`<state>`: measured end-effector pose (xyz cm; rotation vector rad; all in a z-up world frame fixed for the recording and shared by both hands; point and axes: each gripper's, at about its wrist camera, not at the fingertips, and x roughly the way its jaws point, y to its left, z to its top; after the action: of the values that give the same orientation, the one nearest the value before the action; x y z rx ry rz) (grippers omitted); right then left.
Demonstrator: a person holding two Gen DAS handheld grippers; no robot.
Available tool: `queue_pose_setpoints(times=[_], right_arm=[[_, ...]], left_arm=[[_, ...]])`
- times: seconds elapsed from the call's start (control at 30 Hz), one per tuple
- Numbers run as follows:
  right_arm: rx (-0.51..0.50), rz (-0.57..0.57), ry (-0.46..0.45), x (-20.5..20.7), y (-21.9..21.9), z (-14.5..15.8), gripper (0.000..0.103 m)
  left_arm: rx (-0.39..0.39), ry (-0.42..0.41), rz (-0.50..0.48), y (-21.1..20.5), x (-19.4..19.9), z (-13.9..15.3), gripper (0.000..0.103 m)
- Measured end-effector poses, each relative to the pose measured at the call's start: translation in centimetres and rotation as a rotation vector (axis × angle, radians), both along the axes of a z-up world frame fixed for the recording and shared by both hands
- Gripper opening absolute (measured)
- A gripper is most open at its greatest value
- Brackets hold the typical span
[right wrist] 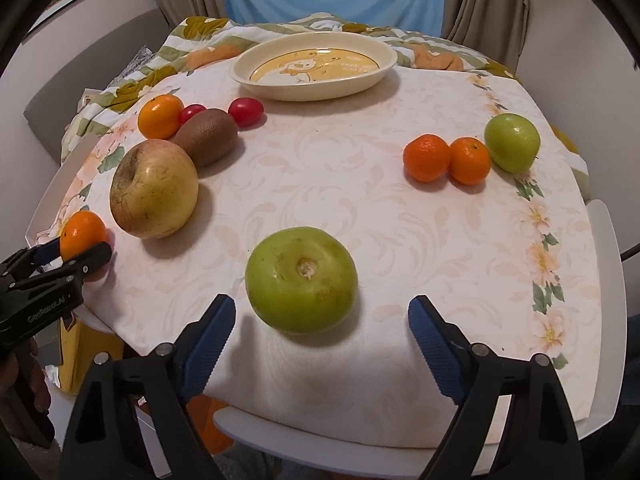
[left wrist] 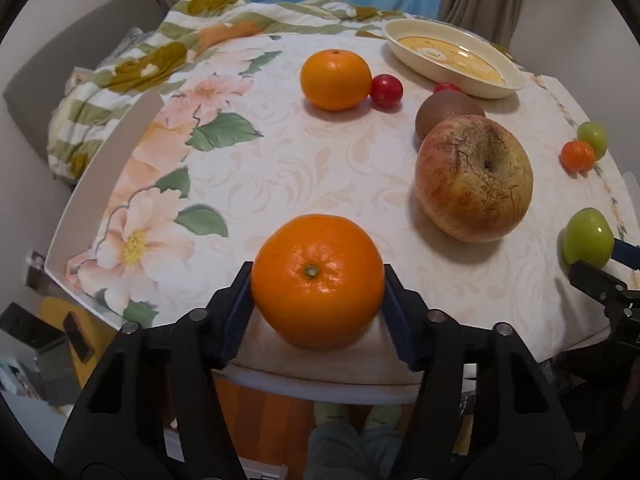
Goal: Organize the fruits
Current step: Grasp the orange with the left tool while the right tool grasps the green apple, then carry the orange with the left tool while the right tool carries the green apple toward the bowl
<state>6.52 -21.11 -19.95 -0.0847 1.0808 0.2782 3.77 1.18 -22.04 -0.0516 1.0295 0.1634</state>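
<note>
My left gripper (left wrist: 318,280) is shut on an orange (left wrist: 318,278) at the table's near edge; the same orange (right wrist: 82,234) shows at the left of the right wrist view. My right gripper (right wrist: 322,312) is open, its jaws on either side of a green apple (right wrist: 301,279) without touching it. A cream plate (right wrist: 316,66) with a bear picture stands empty at the far side. A large yellow-red apple (right wrist: 154,188), a kiwi (right wrist: 206,136), another orange (right wrist: 160,116) and two small red fruits (right wrist: 246,111) lie at the left.
Two small mandarins (right wrist: 446,159) and a second green apple (right wrist: 512,142) lie at the right. A floral cloth (right wrist: 360,208) covers the table. White chair backs (left wrist: 108,168) stand at the table's sides. A blanket (left wrist: 132,64) is heaped behind.
</note>
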Motion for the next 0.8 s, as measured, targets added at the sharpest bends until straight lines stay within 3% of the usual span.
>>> queue_pose_setpoints(times=[0.07,0.33,0.53,0.8], right_arm=[[0.002,0.009,0.007,0.2,0.3,-0.2,0.076],[0.007,0.03,0.015,0.7,1.1,-0.6,0.068],[0.0,0.024,-0.001,0.9,1.3,-0.6,0.049],[0.024,0.037,-0.034,0.8,1.2,1.1,0.049]], left_arm=[[0.02,0.006,-0.006,-0.3,0.1,0.0,0.066],[0.018,0.002,-0.014,-0.1,-0.3,0.2,0.066],[0.013,-0.008,-0.013,-0.2,-0.7,0.3,0.066],[0.006,-0.048,-0.019,-0.4,-1.1,2.6,0.066]])
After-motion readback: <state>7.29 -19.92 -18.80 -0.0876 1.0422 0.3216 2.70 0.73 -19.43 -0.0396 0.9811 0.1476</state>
